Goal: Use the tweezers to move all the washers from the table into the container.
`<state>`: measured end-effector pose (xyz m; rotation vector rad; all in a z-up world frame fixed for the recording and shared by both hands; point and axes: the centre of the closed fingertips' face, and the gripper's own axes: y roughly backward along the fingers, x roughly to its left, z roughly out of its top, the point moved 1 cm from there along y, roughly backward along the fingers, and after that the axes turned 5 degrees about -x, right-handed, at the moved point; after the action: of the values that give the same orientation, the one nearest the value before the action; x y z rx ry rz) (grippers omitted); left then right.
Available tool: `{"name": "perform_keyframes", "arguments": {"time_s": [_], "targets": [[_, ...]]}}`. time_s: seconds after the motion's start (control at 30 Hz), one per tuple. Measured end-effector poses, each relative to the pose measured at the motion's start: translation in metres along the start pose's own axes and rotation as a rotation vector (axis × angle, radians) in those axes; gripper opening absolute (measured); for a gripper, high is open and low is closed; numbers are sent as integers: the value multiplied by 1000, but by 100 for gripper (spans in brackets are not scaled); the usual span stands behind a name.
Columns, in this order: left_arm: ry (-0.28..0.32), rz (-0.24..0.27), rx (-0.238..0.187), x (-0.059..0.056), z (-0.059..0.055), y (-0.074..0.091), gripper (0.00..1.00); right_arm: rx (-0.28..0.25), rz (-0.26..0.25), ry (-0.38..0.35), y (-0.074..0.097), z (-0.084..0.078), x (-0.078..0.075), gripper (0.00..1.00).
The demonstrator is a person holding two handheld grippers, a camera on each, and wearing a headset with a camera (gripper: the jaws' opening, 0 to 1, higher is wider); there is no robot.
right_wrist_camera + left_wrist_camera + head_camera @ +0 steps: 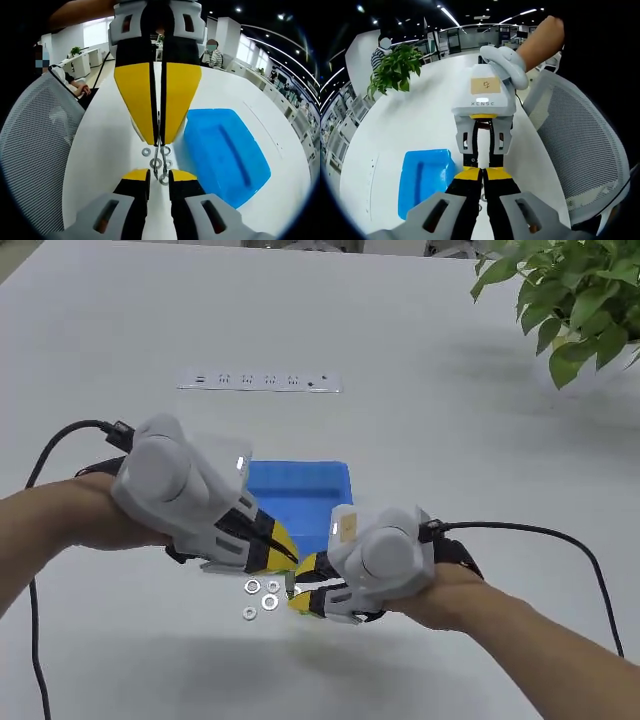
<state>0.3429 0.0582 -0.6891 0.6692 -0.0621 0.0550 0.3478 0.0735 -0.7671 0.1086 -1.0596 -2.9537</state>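
Note:
Several small steel washers [262, 595] lie on the white table [450, 440], just in front of the blue container [300, 485]. My left gripper [285, 550] comes in from the left and is shut on the thin metal tweezers [290, 585], whose tips point down beside the washers. The right gripper [303, 585] faces it from the right, jaws slightly apart. In the right gripper view the tweezers [158, 150] hang from the left gripper [158, 142] and end between my right gripper's [159, 175] yellow tips, over the washers [146, 151], with the container [225, 150] to the right. It appears again [422, 180] in the left gripper view.
A white power strip [258, 381] lies farther back on the table. A potted plant [570, 290] stands at the far right corner. Black cables [540, 532] trail from both grippers. A mesh office chair [585, 150] stands by the table edge.

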Motion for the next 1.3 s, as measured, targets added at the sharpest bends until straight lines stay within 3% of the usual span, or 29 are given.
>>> {"name": "perform_keyframes", "arguments": {"time_s": [0.67,1.0,1.3], "targets": [[17,12,14,1,-4,0,5,46,9,-42,-3,1,0,9],[21,29,20,1,-7,-1,6,34,1,-40,-3,1,0,7],[59,46,27,0,-18,2,17,26,2,-44,-2,1,0,7]]}}
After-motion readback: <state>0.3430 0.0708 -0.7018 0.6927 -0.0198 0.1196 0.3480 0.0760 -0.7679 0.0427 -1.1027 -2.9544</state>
